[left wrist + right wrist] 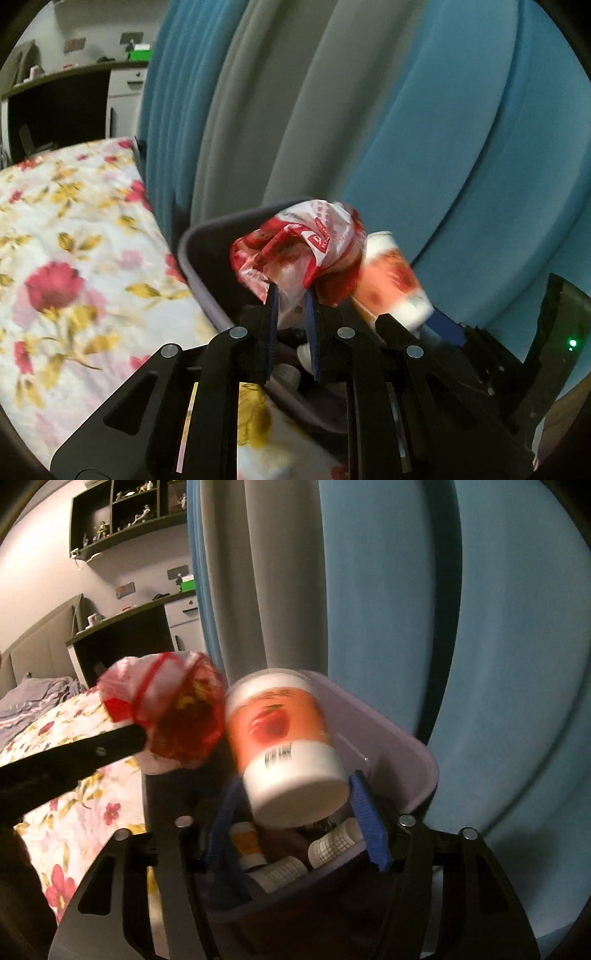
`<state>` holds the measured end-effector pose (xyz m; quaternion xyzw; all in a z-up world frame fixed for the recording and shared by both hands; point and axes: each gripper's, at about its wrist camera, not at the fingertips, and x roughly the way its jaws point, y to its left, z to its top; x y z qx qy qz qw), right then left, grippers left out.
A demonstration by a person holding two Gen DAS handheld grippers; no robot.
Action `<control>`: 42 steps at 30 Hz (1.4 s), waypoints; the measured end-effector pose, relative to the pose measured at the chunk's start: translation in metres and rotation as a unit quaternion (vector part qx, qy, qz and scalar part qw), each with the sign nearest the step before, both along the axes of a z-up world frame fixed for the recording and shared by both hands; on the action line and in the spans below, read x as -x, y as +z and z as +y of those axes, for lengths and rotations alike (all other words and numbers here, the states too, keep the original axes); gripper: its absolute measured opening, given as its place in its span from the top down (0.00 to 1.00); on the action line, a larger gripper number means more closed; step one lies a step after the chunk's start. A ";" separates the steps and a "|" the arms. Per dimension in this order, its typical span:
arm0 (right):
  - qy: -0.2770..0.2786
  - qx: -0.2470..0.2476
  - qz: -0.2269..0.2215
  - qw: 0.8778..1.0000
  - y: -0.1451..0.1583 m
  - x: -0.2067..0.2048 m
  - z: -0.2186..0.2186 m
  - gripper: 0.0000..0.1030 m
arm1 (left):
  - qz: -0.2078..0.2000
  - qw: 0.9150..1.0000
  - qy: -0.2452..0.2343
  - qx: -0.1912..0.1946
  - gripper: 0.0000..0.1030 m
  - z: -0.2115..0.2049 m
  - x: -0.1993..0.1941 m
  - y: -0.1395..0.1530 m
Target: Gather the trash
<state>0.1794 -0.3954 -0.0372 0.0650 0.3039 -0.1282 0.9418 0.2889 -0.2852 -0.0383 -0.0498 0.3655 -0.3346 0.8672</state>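
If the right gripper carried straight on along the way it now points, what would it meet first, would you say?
Probably the open bin: the right gripper, holding the orange cup, points down toward its mouth, where small bottles lie. Depth is uncertain.

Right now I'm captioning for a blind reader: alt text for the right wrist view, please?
The right hand-held gripper holds an orange-and-white container over a grey bin with small bottles inside. Left of it, another hand-held gripper carries a crumpled red-and-white plastic bag, beside a floral bedspread and blue curtains.
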 end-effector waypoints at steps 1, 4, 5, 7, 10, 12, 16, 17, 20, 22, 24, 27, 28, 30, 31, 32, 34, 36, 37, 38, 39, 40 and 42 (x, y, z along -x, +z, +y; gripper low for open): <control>0.000 0.001 0.001 1.000 -0.002 0.000 -0.001 0.43 | 0.003 1.000 -0.004 0.001 0.85 -0.002 -0.001 -0.002; 0.002 0.001 0.002 1.000 -0.007 0.000 -0.003 0.43 | 0.013 1.000 -0.015 0.010 0.73 -0.003 -0.002 -0.007; 0.003 -0.001 0.001 1.000 -0.009 0.000 -0.005 0.43 | 0.011 1.000 -0.015 0.010 0.68 -0.003 -0.002 -0.006; -0.001 -0.002 0.000 1.000 -0.011 0.003 -0.010 0.42 | 0.003 1.000 -0.011 0.008 0.45 0.000 -0.001 -0.006; -0.011 -0.007 -0.006 1.000 -0.010 0.013 -0.014 0.33 | -0.008 1.000 0.002 0.004 0.33 0.010 0.003 -0.002; -0.014 -0.005 -0.012 1.000 -0.007 0.018 -0.012 0.29 | -0.028 0.999 0.018 -0.008 0.25 0.019 0.011 0.002; -0.015 0.008 -0.033 0.999 0.004 0.029 -0.003 0.15 | -0.068 0.996 0.053 -0.029 0.14 0.044 0.032 0.012; -0.014 0.011 -0.039 0.999 0.007 0.033 0.001 0.13 | -0.078 0.994 0.064 -0.037 0.12 0.051 0.037 0.014; -0.016 0.020 -0.053 0.998 0.017 0.039 0.016 0.07 | -0.112 0.987 0.100 -0.054 0.06 0.076 0.059 0.024; -0.020 0.027 -0.068 0.997 0.023 0.043 0.027 0.05 | -0.133 0.981 0.127 -0.058 0.06 0.097 0.079 0.033; -0.016 0.039 -0.076 0.996 0.028 0.049 0.041 0.05 | -0.146 0.976 0.149 -0.059 0.06 0.114 0.094 0.039; -0.013 0.048 -0.084 0.995 0.033 0.058 0.061 0.05 | -0.147 0.971 0.180 -0.056 0.06 0.143 0.116 0.044; -0.011 0.048 -0.086 0.995 0.034 0.061 0.066 0.05 | -0.144 0.969 0.192 -0.057 0.06 0.154 0.123 0.045; -0.009 0.050 -0.087 0.995 0.036 0.068 0.079 0.05 | -0.143 0.965 0.211 -0.062 0.06 0.169 0.137 0.045; -0.007 0.051 -0.088 0.995 0.036 0.072 0.084 0.05 | -0.145 0.962 0.220 -0.065 0.06 0.178 0.145 0.046; -0.005 0.052 -0.090 0.995 0.037 0.075 0.090 0.05 | -0.149 0.960 0.228 -0.066 0.06 0.186 0.152 0.046; -0.003 0.054 -0.092 0.994 0.038 0.085 0.105 0.05 | -0.146 0.958 0.236 -0.066 0.06 0.199 0.162 0.046; 0.001 0.055 -0.092 0.994 0.039 0.092 0.116 0.05 | -0.142 0.957 0.243 -0.065 0.06 0.212 0.171 0.045; 0.002 0.057 -0.093 0.994 0.040 0.096 0.123 0.05 | -0.140 0.956 0.248 -0.065 0.06 0.218 0.176 0.044; 0.005 0.058 -0.095 0.994 0.041 0.100 0.129 0.05 | -0.141 0.956 0.249 -0.064 0.06 0.223 0.181 0.044; 0.008 0.061 -0.097 0.993 0.042 0.105 0.135 0.05 | -0.142 0.956 0.248 -0.062 0.06 0.228 0.187 0.044; 0.010 0.063 -0.099 0.993 0.044 0.109 0.141 0.05 | -0.145 0.955 0.250 -0.063 0.06 0.232 0.192 0.044; 0.015 0.064 -0.102 0.993 0.045 0.117 0.150 0.05 | -0.152 0.952 0.256 -0.068 0.06 0.238 0.201 0.044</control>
